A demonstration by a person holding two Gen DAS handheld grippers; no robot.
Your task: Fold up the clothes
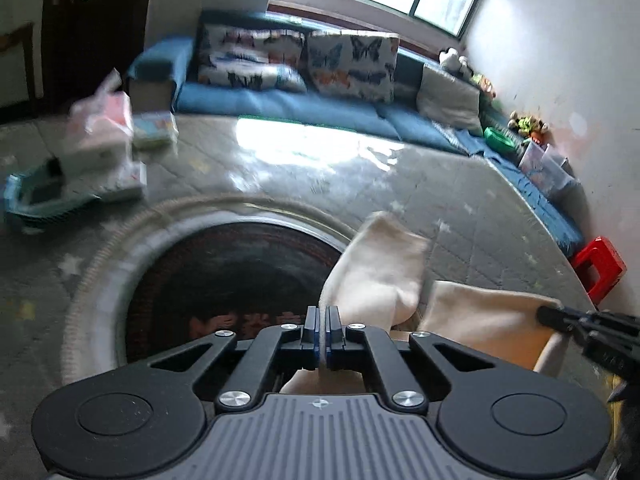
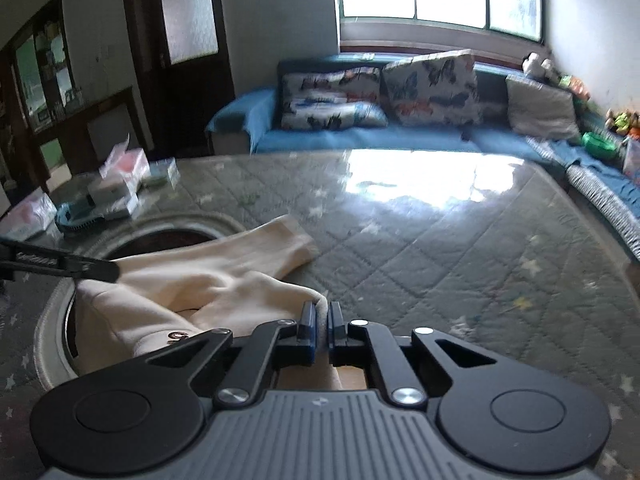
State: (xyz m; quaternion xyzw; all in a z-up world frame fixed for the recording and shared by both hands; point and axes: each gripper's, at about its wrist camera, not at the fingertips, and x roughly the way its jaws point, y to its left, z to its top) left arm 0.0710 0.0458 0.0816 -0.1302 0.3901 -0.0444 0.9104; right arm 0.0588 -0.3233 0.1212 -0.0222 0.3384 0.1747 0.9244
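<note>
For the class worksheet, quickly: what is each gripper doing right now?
Left gripper: closed, pinching the cream garment.
Right gripper: closed on an edge of the same cream garment.

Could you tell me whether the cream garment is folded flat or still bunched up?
Bunched, not folded: the cream garment hangs rumpled between the left gripper and right gripper, one leg trailing on the table.

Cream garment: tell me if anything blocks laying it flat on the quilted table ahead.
Nothing visible does. Both the left gripper and right gripper pinch the cream garment; the quilted table ahead is bare. The boxes sit far left.
</note>
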